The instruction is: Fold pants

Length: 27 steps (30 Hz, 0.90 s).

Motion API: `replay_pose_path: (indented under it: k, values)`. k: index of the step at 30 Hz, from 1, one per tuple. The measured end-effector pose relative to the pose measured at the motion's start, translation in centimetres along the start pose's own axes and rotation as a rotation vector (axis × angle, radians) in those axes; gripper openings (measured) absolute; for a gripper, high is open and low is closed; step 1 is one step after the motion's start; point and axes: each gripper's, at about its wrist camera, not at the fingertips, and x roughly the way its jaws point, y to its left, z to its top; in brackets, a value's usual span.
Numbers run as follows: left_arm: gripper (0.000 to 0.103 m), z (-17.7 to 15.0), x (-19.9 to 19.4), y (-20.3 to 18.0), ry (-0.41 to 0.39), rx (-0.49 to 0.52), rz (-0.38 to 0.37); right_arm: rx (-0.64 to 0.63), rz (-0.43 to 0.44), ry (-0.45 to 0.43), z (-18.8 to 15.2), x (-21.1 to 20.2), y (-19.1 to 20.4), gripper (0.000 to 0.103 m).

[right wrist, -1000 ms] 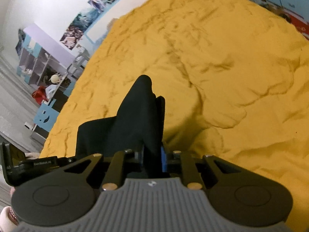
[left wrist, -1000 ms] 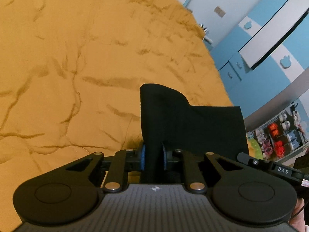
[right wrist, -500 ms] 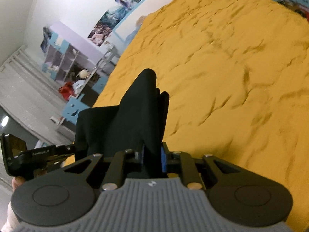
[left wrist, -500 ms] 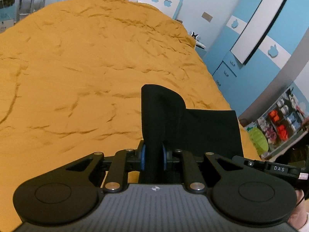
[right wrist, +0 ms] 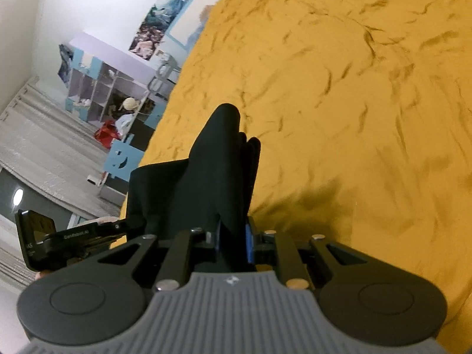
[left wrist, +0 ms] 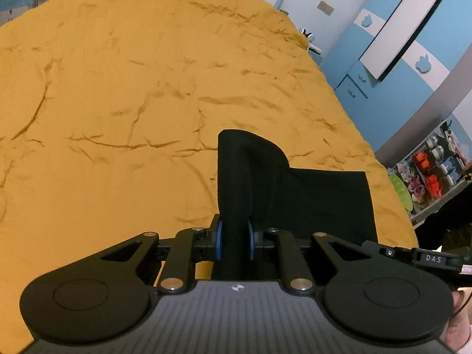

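Observation:
The black pants (left wrist: 318, 200) hang stretched between my two grippers above the wrinkled orange bedspread (left wrist: 141, 94). My left gripper (left wrist: 234, 240) is shut on one bunched corner of the pants, which stands up between its blue pads. My right gripper (right wrist: 233, 240) is shut on the other corner of the pants (right wrist: 218, 171), folded in layers. Each gripper shows at the edge of the other's view: the right one (left wrist: 427, 258) in the left wrist view, the left one (right wrist: 59, 236) in the right wrist view.
The orange bedspread (right wrist: 354, 103) fills most of both views. Blue and white wardrobes (left wrist: 398, 44) stand to the right of the bed. A shelf unit with toys (right wrist: 112, 94) stands by the wall on the left. A toy rack (left wrist: 430, 174) stands past the bed's corner.
Both grippers have risen and tilted with the pants held between them. More of the room and the bed's far end shows now. The grip on the cloth is unchanged.

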Motion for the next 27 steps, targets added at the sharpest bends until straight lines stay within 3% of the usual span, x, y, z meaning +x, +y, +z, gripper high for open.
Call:
replay_pose_path:
  k: [11, 20, 23, 27]
  values:
    - [0.018, -0.7, 7.2, 5.0, 0.075, -0.062, -0.002, 0.046, -0.076, 0.054, 2.1, 5.7, -4.8, 0.011]
    - [0.023, -2.0, 9.5, 8.4, 0.108, -0.149, -0.053, 0.075, -0.088, 0.081, 1.6, 7.6, -7.5, 0.01]
    - [0.026, -2.0, 8.2, 8.5, 0.085, -0.151, -0.035, 0.012, -0.12, 0.069, 1.6, 7.1, -6.4, 0.014]
    - [0.025, -2.2, 5.1, 7.3, 0.042, -0.082, 0.042, -0.177, -0.239, 0.029, 1.6, 5.2, -3.2, 0.016]
